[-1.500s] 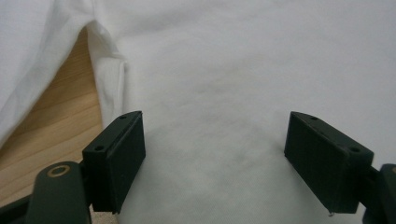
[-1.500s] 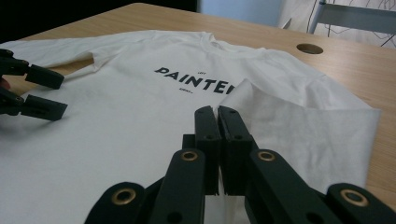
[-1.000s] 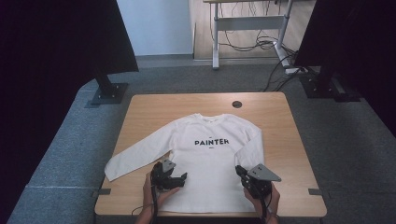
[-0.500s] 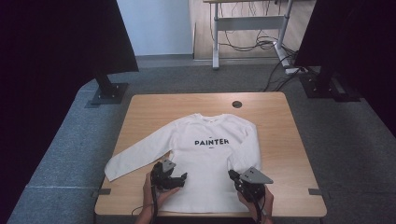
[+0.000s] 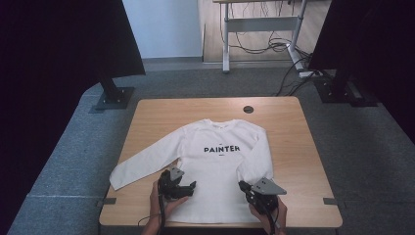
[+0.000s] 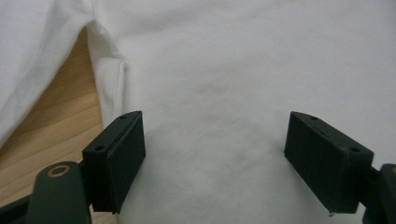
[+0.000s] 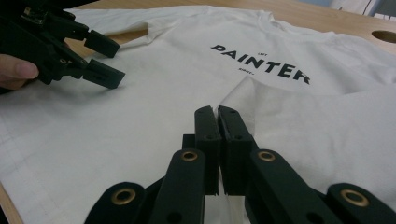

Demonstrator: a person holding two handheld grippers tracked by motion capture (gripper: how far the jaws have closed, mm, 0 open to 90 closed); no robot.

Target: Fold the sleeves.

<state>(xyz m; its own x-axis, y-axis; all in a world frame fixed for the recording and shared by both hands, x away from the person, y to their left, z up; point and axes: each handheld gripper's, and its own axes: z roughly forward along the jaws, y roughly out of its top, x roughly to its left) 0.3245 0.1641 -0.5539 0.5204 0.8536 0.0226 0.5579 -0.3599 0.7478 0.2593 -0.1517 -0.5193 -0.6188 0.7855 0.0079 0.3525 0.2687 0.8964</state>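
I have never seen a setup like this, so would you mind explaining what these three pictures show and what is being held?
A person stands at a wooden table and holds hand-operated tongs in each hand. One picture looks down from above; the other two come from cameras riding on each tool. A white long-sleeved shirt printed PAINTER lies flat on the table. The left tongs stand open over the shirt's lower part, holding nothing. The right tongs have their jaws pressed together near the folded-in sleeve; whether cloth is pinched between them I cannot tell.

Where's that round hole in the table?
In the high view, the round hole sits near the table's far edge, right of centre, just beyond the white shirt's collar.
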